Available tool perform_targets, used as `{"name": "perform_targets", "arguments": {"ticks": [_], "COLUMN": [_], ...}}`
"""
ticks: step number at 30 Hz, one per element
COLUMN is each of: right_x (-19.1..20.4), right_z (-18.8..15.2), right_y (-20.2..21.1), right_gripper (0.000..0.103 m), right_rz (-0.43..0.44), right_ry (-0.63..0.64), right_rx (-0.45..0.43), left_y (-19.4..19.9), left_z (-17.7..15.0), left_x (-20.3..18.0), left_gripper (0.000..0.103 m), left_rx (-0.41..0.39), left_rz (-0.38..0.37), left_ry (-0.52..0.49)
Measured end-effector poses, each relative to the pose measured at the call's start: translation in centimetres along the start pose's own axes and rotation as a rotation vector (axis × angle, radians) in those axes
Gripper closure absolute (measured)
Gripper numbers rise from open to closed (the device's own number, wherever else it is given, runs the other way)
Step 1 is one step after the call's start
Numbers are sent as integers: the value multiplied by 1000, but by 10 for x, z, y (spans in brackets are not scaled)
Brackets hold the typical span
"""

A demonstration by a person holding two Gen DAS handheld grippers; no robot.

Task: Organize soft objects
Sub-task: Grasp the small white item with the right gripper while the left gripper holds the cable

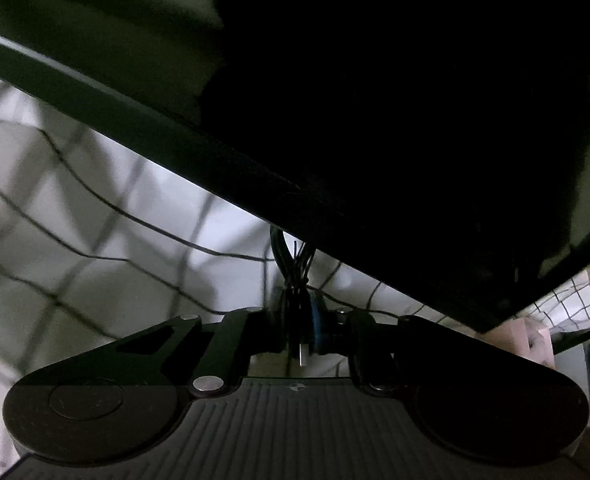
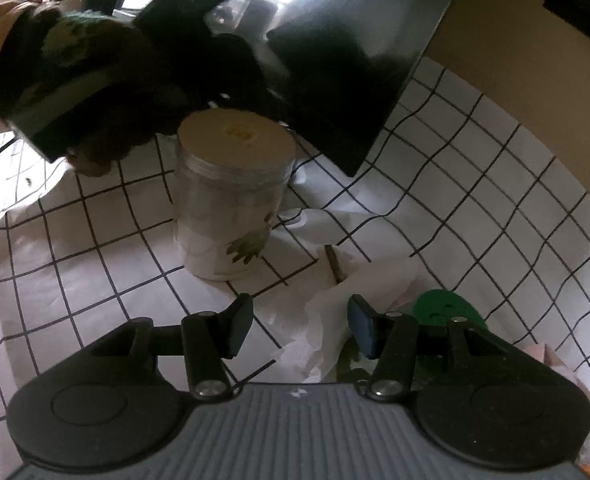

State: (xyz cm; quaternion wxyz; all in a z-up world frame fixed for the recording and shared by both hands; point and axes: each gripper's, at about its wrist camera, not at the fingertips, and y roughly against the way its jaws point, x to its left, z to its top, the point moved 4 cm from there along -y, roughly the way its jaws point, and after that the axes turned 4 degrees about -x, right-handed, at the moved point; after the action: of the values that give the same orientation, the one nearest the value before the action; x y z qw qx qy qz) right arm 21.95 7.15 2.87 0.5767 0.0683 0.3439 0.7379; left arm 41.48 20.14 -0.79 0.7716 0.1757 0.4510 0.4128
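My left gripper (image 1: 301,320) has its jaws pinched on thin dark cords under a black bag (image 1: 375,120), likely lifting its mouth, while my right gripper (image 2: 301,326) hovers with jaws half-wide, empty, over white tissue (image 2: 327,320) on the gridded tabletop (image 2: 475,200).

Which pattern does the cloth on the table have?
White tablecloth with a black grid of thin lines; clearest in the right wrist view.

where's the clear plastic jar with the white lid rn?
Right wrist view, centre: clear plastic jar with white lid stands upright on the grid-patterned white cloth, ahead of the open right gripper.
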Motion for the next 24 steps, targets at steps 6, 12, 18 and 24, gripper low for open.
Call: {"name": "perform_targets", "arguments": {"ticks": [6,12,18,24], "right_x": [-4,-5,-31,-50], "right_z": [0,4,29,51], "right_y": [1,0,-18,-55], "right_gripper": [51,51,71,80], "right_rz": [-28,-67,23,256], "right_ry": [-9,30,-58,-14], "right_rx": [0,-11,31,257], "left_y": [47,115,132,123], "left_z": [-1,-42,-95,-127], "left_x": [11,15,7,-12], "left_gripper": [90,90,90,90], "left_rx": [-112,-142,-23,-18], "left_rz": [26,56,3,-5], "left_ry": [28,-1,5,-38]}}
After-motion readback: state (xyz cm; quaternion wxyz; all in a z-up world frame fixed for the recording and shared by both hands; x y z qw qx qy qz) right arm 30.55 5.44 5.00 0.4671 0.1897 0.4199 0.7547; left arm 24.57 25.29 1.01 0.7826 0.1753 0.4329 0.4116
